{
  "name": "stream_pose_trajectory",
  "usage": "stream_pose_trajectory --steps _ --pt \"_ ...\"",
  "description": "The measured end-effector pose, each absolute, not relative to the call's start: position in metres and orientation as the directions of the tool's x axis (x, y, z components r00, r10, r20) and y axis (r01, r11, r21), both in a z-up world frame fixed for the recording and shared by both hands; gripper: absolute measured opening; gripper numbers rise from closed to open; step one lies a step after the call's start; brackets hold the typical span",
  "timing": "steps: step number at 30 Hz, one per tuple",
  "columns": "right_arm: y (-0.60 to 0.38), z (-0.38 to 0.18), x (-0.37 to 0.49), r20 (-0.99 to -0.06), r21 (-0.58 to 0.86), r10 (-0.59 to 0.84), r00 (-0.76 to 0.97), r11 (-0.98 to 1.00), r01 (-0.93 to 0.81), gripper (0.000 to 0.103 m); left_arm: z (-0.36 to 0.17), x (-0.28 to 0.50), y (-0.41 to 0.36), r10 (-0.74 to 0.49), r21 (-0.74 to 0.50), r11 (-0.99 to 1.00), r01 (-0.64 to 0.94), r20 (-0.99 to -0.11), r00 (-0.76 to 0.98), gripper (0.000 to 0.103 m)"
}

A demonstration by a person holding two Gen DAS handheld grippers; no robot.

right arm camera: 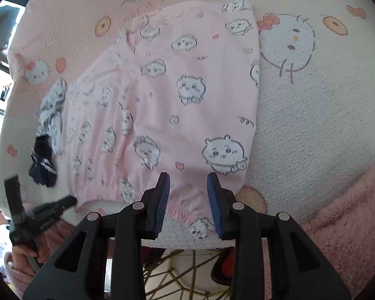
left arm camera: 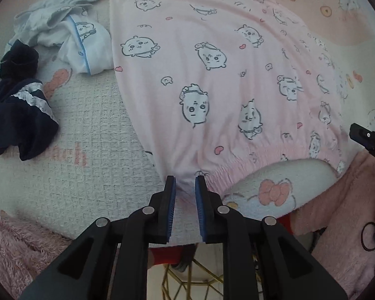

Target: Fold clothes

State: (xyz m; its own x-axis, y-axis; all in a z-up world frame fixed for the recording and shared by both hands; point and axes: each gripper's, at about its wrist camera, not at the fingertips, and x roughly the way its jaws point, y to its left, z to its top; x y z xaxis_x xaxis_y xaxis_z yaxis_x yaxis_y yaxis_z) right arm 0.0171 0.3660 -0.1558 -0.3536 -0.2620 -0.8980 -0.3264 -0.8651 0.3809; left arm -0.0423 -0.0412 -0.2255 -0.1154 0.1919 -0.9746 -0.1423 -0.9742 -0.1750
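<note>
Pink printed shorts taken as the landmark, spread flat on a cartoon-print bed cover, elastic waistband nearest both cameras and leg hems farthest. At the waistband's one corner: left gripper, blue pads astride a bunched tuck of pink cloth, apparently pinching it, though firm contact cannot be told for sure. At the opposite stretch of waistband: right gripper, jaws set wider, gathered elastic lying between and under the pads with a visible gap, so seemingly not clamped. Long axis of the shorts running straight away from both claws, waistband to hems; each hand about equally near its own end of the band, so a likely next move being a lift of the waistband toward the hems, or one side carried across to the other. Risk judged: uneven hold, right side slipping. Farther off, beyond the shorts' side edge away from the right hand: crumpled white garment with blue trim, and a navy garment with white lace edging, both clear of the shorts.
</note>
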Motion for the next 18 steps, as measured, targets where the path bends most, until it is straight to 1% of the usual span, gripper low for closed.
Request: stream_pose_trajectory --steps 3,6,8,10,12,14,17,18 --pt "0.382 -0.139 -0.010 -0.899 0.351 -0.220 -0.379 -0.879 -0.322 0.031 -0.207 -0.063 -0.020 0.198 -0.159 -0.963 -0.217 -0.965 -0.173 0.017" --pt "0.401 -0.133 -0.049 -0.897 0.330 -0.176 -0.406 -0.878 -0.347 0.031 -0.191 -0.101 0.013 0.252 -0.186 -0.940 -0.286 -0.944 -0.212 0.017" --pt "0.403 -0.136 -0.081 -0.903 0.274 -0.109 -0.417 -0.891 -0.361 0.031 -0.185 -0.130 0.039 0.277 -0.190 -0.924 -0.332 -0.930 -0.241 0.017" --pt "0.413 -0.142 -0.106 -0.908 0.229 -0.059 -0.416 -0.900 -0.372 0.031 -0.182 -0.168 0.074 0.276 -0.164 -0.918 -0.361 -0.918 -0.285 0.017" --pt "0.422 -0.151 -0.131 -0.909 0.200 -0.026 -0.416 -0.902 -0.382 0.031 -0.183 -0.208 0.106 0.277 -0.150 -0.920 -0.362 -0.903 -0.329 0.017" --pt "0.437 -0.161 -0.148 -0.907 0.188 -0.002 -0.421 -0.897 -0.401 0.031 -0.188 -0.249 0.134 0.302 -0.174 -0.918 -0.356 -0.888 -0.347 0.017" --pt "0.458 -0.174 -0.165 -0.904 0.193 0.014 -0.427 -0.878 -0.438 0.031 -0.199 -0.286 0.163 0.343 -0.207 -0.903 -0.376 -0.875 -0.341 0.017" --pt "0.463 -0.178 -0.169 -0.904 0.188 0.023 -0.427 -0.875 -0.447 0.031 -0.203 -0.294 0.172 0.341 -0.201 -0.900 -0.387 -0.878 -0.336 0.017"
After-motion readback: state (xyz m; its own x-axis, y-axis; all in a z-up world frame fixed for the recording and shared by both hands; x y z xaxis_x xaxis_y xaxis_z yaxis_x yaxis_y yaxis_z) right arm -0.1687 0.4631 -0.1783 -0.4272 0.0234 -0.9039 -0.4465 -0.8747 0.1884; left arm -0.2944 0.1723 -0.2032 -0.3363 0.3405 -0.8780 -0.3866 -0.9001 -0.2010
